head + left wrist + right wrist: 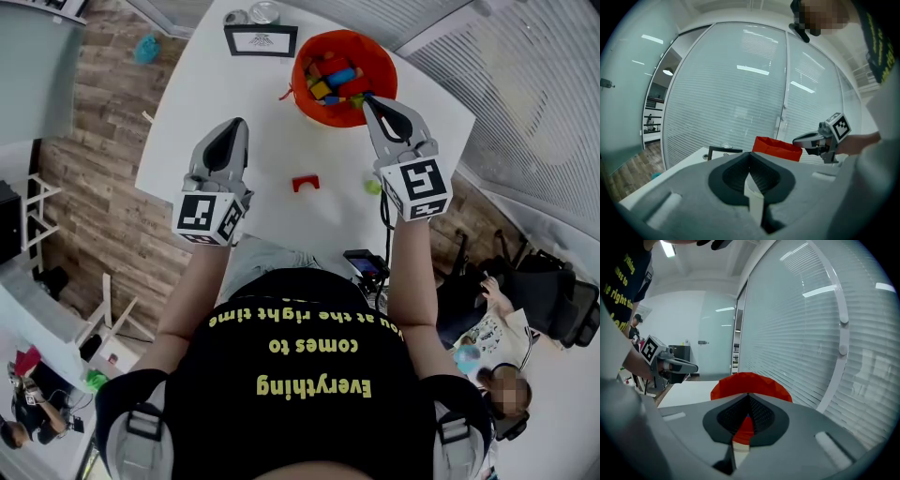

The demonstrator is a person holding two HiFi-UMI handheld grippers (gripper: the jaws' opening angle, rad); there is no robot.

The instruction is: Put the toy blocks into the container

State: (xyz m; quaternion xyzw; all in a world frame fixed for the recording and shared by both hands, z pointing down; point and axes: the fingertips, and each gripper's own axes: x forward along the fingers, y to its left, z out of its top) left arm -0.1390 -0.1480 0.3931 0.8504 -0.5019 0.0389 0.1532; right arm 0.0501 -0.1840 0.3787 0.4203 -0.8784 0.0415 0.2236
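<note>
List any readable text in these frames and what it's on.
"Everything / comes to / ...ou at the right time": shirt, upside down in the head view.
Framed sign: too small to read.
Left cube, right cube: square markers only, no words.

The white table [234, 103] stands on a wood-plank floor [89, 178]. Just beyond the table's far edge curves a tall glass wall [736, 98] with closed blinds [525, 75]; ceiling light strips [752, 70] reflect in it.
</note>
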